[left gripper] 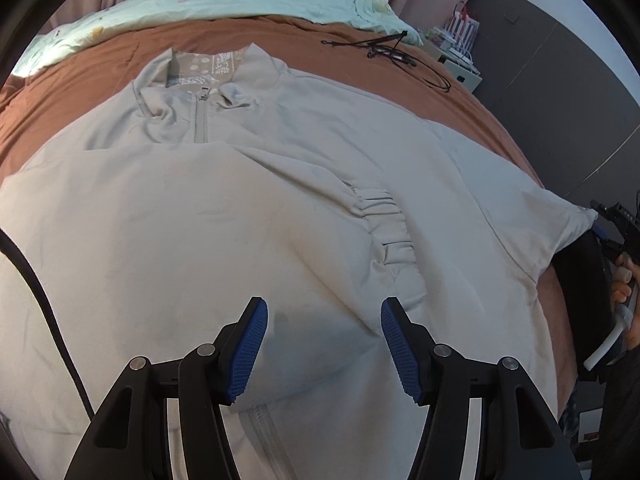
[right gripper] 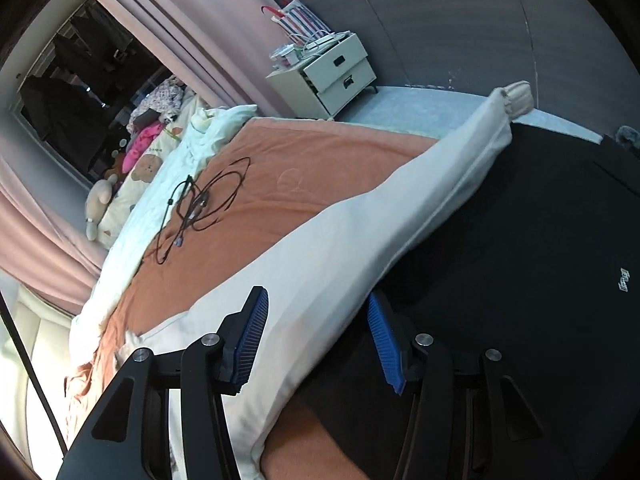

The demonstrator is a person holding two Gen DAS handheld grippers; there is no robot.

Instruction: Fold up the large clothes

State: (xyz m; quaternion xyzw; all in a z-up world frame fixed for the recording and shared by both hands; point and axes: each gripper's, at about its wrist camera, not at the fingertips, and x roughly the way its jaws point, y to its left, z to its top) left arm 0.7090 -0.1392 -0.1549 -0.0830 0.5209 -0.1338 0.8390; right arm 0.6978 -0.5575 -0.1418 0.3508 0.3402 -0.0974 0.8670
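Note:
A large light grey zip-up jacket (left gripper: 248,208) lies spread front-up on the brown bed cover, collar toward the pillows. One sleeve is folded across the chest, its ribbed cuff (left gripper: 384,216) near the middle. My left gripper (left gripper: 324,312) is open and empty, just above the jacket's lower front. The other sleeve (right gripper: 360,236) stretches off to the right, its cuff (right gripper: 516,100) past the bed edge. My right gripper (right gripper: 316,312) is open, with its jaws on either side of this sleeve, not closed on it.
A tangle of black cables (right gripper: 200,204) lies on the brown cover (right gripper: 304,160) beyond the jacket, and shows in the left view (left gripper: 384,52) too. A pale quilt and pillows (left gripper: 208,4) are at the head. A white nightstand (right gripper: 324,80) stands by the bed. The person's dark clothing (right gripper: 540,280) is at right.

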